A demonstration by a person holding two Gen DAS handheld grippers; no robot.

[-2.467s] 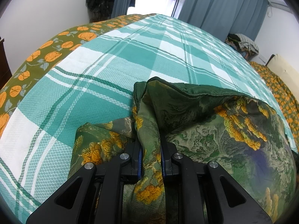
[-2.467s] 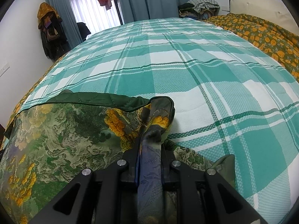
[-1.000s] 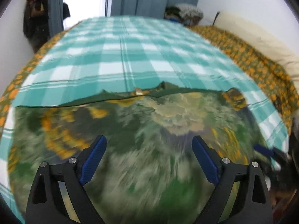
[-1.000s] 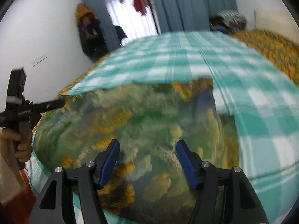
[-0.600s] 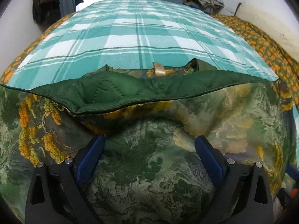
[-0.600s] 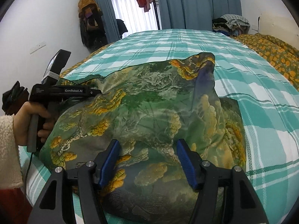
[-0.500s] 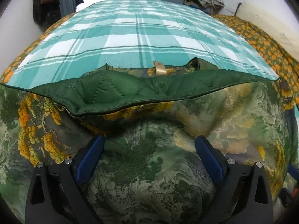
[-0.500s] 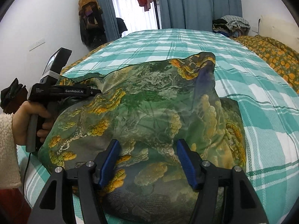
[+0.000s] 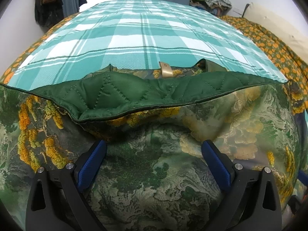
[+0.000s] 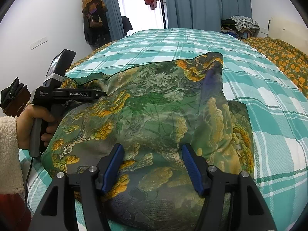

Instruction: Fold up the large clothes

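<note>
Folded garment on a bed, seen from both wrist cameras. The green-and-orange printed jacket (image 9: 154, 173) lies in a bulky heap at the near end of the teal plaid bedspread (image 9: 134, 44), filling the lower half of each view. In the left wrist view its quilted dark-green lining (image 9: 119, 94) is turned outward along the far edge of the heap, and a small beige neck label (image 9: 166, 71) stands just beyond that edge, near the middle. In the right wrist view the same jacket (image 10: 154, 119) rises to a peaked corner at its far right, with a flatter layer of the cloth spilling onto the bedspread (image 10: 269, 96) to the right.

The left gripper (image 9: 154, 150) has its blue pads spread wide above the cloth; nothing is pinched between them. The right gripper (image 10: 151, 154) likewise stands apart (less widely), its pads over the printed fabric without clamping it. From the right wrist view, the left gripper's body (image 10: 63, 94) sits at the left edge of the heap, held by the person's hand (image 10: 32, 123) in a cream fleece sleeve (image 10: 8, 150).

An orange-flowered quilt (image 10: 279, 57) lies along the right side of the bed; blue curtains (image 10: 202, 5) hang at the far wall
</note>
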